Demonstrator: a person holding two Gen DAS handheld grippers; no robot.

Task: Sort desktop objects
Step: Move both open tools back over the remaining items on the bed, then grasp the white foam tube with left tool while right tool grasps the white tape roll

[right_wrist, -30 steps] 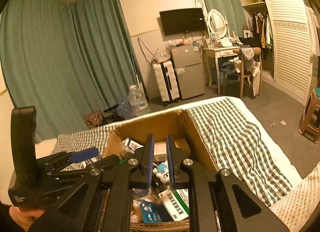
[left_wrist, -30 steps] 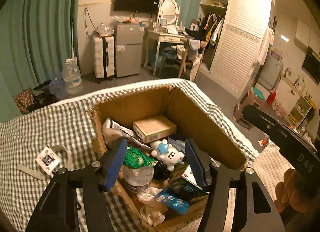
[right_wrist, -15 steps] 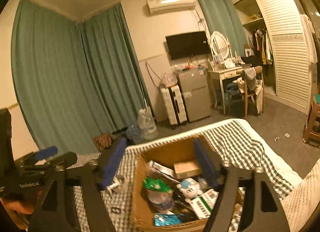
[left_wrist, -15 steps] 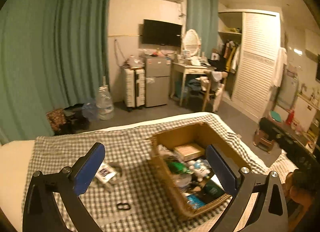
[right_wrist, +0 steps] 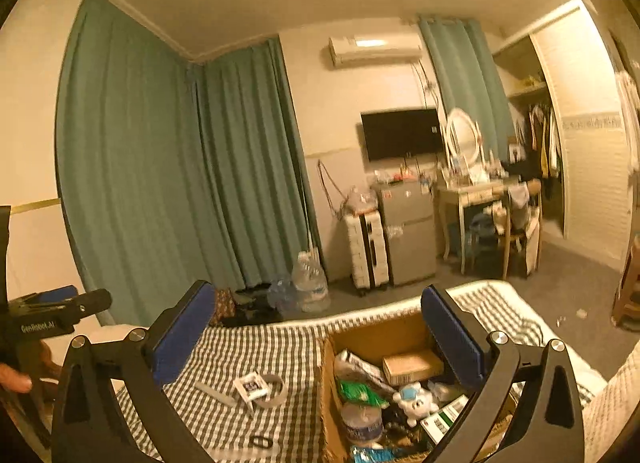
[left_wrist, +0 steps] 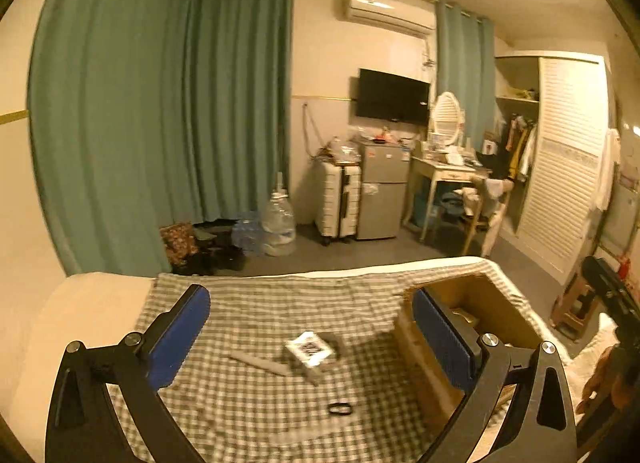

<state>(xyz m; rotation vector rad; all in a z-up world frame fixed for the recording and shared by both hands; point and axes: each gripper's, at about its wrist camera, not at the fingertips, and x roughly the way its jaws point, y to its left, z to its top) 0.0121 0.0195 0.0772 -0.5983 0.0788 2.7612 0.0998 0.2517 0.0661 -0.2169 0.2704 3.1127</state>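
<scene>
Left wrist cam: the left gripper (left_wrist: 310, 333) has its jaws spread as wide as they go, w/ nothing between the blue pads (left_wrist: 178, 337), hanging over the checkered cloth (left_wrist: 256, 303). Below it & a bit ahead sits a small white packet (left_wrist: 309, 348) w/ a dark print on it, next to a flat grey strip (left_wrist: 259, 361); a little black ring (left_wrist: 340, 408) lies nearer the cam. All three lie loose on the cloth, not touching the tool. The cardboard box (left_wrist: 494, 303) is off to the right, partly hidden behind the right-side pad. Right wrist cam: the right gripper (right_wrist: 316, 333) has just been opening, jaws wide now, nothing in them. The box's front wall (right_wrist: 329, 387) shows below it and towards the right, stuffed w/ things: a small tan carton (right_wrist: 412, 369), a green wrapper (right_wrist: 356, 391), a white plush figure (right_wrist: 416, 403), a clear tub (right_wrist: 362, 425), a white-green medicine box (right_wrist: 446, 419). Same packet, strip & ring lie left of the box, w/ a loop of tape by the packet. At the left edge, a hand (right_wrist: 12, 377) holds the other tool.
</scene>
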